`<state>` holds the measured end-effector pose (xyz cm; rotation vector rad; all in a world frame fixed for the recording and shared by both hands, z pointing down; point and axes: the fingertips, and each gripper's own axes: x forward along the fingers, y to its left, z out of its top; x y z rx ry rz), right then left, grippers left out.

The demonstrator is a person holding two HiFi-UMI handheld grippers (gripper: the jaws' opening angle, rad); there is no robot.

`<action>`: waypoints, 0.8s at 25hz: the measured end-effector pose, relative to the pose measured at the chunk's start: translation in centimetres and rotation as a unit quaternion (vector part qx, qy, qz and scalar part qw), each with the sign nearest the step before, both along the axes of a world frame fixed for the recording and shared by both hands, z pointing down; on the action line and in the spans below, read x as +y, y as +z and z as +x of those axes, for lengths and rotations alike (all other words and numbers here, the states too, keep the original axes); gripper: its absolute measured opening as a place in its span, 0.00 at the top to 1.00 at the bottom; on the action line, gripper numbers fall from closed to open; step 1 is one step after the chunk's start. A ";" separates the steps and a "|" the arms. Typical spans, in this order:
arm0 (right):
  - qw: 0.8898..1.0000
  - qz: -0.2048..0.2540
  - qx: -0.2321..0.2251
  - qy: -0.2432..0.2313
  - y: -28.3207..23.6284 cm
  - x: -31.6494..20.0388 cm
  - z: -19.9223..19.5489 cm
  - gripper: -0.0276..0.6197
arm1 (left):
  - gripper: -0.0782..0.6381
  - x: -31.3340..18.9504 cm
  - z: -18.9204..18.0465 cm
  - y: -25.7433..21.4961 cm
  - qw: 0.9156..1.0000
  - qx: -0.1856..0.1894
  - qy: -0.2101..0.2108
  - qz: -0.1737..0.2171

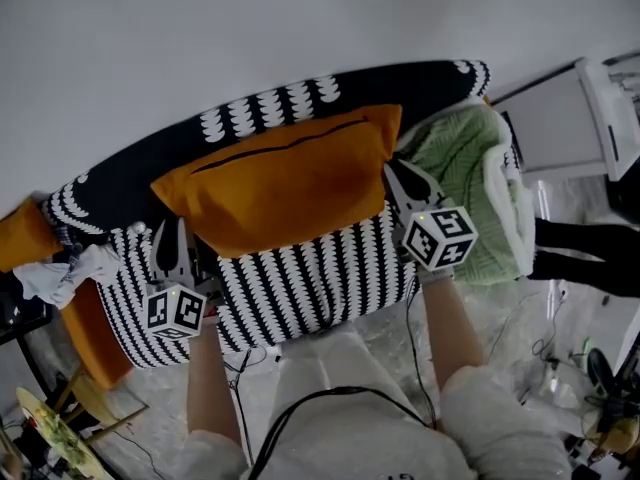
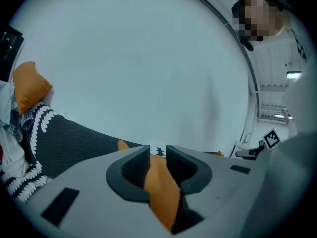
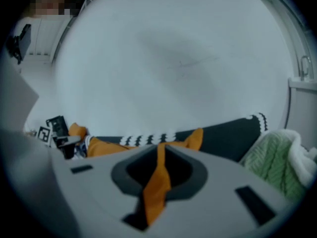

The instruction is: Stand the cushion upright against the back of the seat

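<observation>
Fabric in both sets of jaws, basically. The left gripper [image 2: 157, 151] has its jaws pulled in to a narrow gap, with a fold of the orange cushion [image 2: 161, 195] pinched between the pads. The right gripper [image 3: 161, 150] is the same deal, with the pads almost together on a thin strip of that orange cloth.

In the head view, the left one has the cushion's left end and the right one has its right end. The cushion stretches sideways across the black-and-white patterned seat [image 1: 300, 283], zip edge on top, right in front of the dark backrest [image 1: 130, 173]. Can't tell if its bottom edge is resting on the seat or not.

Just right of it, a green blanket [image 1: 460, 163] is bunched on the armrest. Off to the left there's a second orange pillow [image 1: 20, 233] and a crumpled white cloth [image 1: 70, 270].
</observation>
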<state>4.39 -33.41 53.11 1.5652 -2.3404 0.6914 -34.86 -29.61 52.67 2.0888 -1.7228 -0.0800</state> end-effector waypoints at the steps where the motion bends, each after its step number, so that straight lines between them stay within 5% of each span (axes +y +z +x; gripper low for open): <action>1: 1.000 0.003 -0.006 -0.008 -0.4 0.6 -0.6 0.88 | 0.73 0.2 0.8 -0.2 1.000 0.003 0.012 0.002; 7: 0.998 0.018 -0.027 -0.058 -3.2 3.8 -4.1 0.93 | 0.86 1.5 4.9 -2.7 0.997 0.016 0.068 0.020; 20: 0.986 0.036 -0.065 -0.151 -10.1 11.4 -10.1 0.93 | 0.86 6.5 12.6 -7.5 0.987 0.048 0.152 0.013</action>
